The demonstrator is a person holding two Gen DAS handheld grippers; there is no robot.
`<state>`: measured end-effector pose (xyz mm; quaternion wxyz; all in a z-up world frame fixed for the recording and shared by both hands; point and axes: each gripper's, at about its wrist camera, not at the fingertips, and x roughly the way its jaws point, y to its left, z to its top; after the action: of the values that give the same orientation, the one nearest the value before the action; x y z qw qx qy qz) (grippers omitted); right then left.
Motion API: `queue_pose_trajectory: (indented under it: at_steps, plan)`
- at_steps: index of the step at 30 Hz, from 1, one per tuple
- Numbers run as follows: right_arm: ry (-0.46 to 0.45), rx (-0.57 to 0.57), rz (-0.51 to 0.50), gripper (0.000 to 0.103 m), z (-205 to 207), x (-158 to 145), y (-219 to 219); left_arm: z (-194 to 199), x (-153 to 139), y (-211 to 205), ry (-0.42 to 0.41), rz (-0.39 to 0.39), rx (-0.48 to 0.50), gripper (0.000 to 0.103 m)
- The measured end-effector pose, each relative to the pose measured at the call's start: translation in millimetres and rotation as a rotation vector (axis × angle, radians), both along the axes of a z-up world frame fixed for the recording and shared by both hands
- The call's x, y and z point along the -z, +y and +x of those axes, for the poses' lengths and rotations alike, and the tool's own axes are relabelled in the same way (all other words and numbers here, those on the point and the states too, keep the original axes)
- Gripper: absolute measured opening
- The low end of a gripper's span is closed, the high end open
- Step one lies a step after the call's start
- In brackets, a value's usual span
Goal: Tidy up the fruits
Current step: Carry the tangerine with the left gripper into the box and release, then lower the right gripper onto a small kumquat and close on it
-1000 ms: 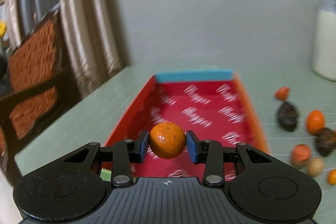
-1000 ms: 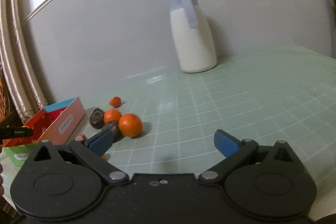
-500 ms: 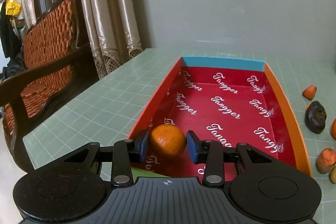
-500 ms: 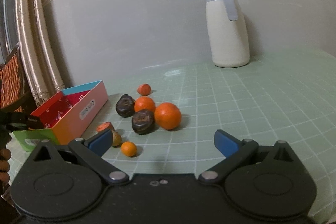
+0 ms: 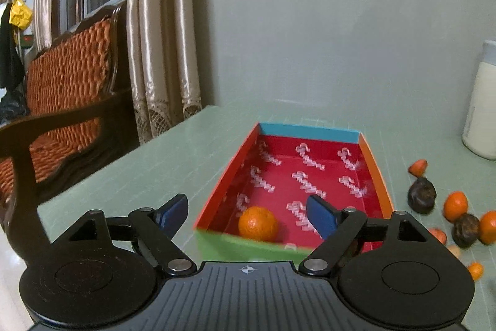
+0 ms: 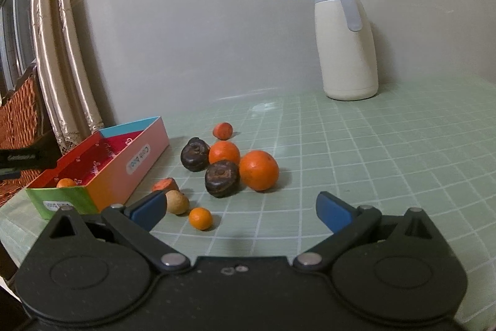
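Observation:
A small orange (image 5: pixel 258 223) lies in the near left corner of the red-lined box (image 5: pixel 373 169). My left gripper (image 5: pixel 248 214) is open and empty, just in front of the box's green near wall. In the right wrist view the box (image 6: pixel 136 158) stands at the left with the orange (image 6: pixel 65 182) inside. Loose fruit lies right of it: a big orange (image 6: pixel 259 170), a second orange (image 6: pixel 224 152), two dark fruits (image 6: pixel 222 178) (image 6: pixel 194 154), a tiny orange (image 6: pixel 201 218), a tan round fruit (image 6: pixel 177 202) and reddish pieces (image 6: pixel 222 130). My right gripper (image 6: pixel 240 211) is open and empty, short of the pile.
A cream jug with a grey lid (image 6: pixel 345 45) stands at the back of the green gridded table (image 6: pixel 387 151). A wooden sofa with orange cushions (image 5: pixel 62 101) and curtains (image 5: pixel 161 51) are off the table's left edge.
My left gripper opened and let the orange drop into the box, then drew back. My right gripper turned and moved closer to the fruit pile.

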<state>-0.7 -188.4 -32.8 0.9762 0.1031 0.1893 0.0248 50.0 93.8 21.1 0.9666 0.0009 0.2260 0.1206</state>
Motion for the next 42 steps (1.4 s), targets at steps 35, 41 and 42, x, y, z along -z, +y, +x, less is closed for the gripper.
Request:
queue_pose_trajectory:
  at_steps: [35, 41, 42]
  plan:
    - [0.125, -0.103, -0.149, 0.074, 47.6, 13.7, 44.6, -42.7, 23.8, 49.3, 0.066, -0.008, -0.08, 0.095]
    - [0.138, -0.105, -0.174, 0.064, 50.7, 16.2, 48.0, -44.8, 24.8, 53.1, 0.066, -0.007, -0.087, 0.095]
    - [0.137, -0.105, -0.182, 0.061, 51.0, 16.2, 49.2, -45.4, 25.1, 53.6, 0.066, -0.007, -0.088, 0.095]
